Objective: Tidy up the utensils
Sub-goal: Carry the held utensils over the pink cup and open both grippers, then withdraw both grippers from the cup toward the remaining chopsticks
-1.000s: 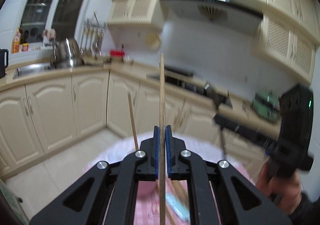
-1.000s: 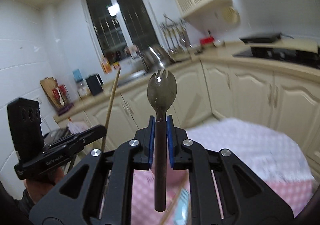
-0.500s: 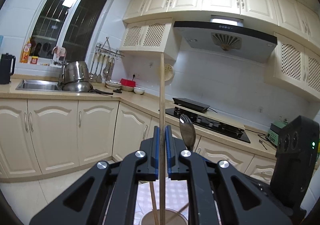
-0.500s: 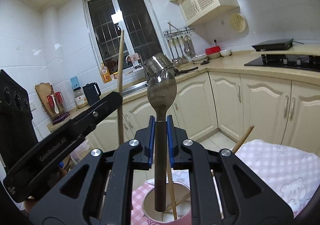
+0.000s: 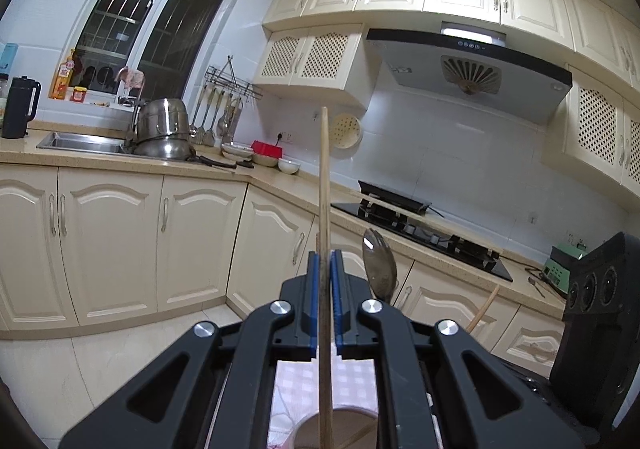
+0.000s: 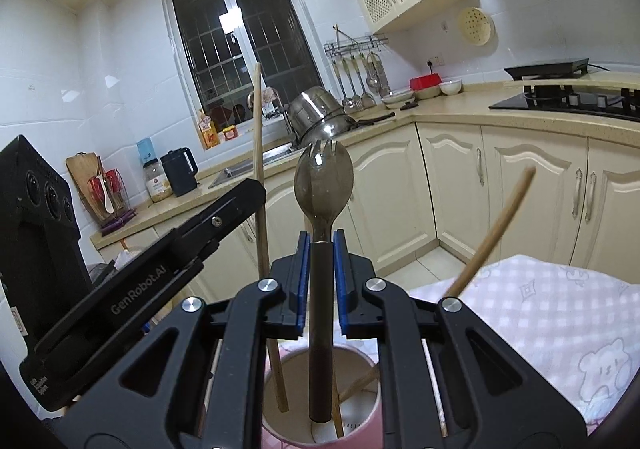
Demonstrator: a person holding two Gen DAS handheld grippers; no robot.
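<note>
My left gripper (image 5: pixel 325 289) is shut on a wooden chopstick (image 5: pixel 325 209), held upright with its lower end inside a pink cup (image 5: pixel 336 427). My right gripper (image 6: pixel 320 273) grips a dark spork (image 6: pixel 322 185) upright, its handle end down in the same cup (image 6: pixel 320 397), though the pads look slightly parted. The spork also shows in the left wrist view (image 5: pixel 378 267). The left gripper's chopstick (image 6: pixel 260 177) shows in the right wrist view. Another chopstick (image 6: pixel 490 237) leans in the cup to the right.
The cup stands on a pink checked cloth (image 6: pixel 540 313) on a table. Cream kitchen cabinets (image 5: pixel 120 241), a sink (image 5: pixel 80 143) with steel pots (image 5: pixel 164 129) and a gas hob (image 5: pixel 420 229) lie beyond.
Both grippers have lowered their utensils into the cup. The views tilted up and steadied. The chopstick and spork ends now sit inside the cup.
</note>
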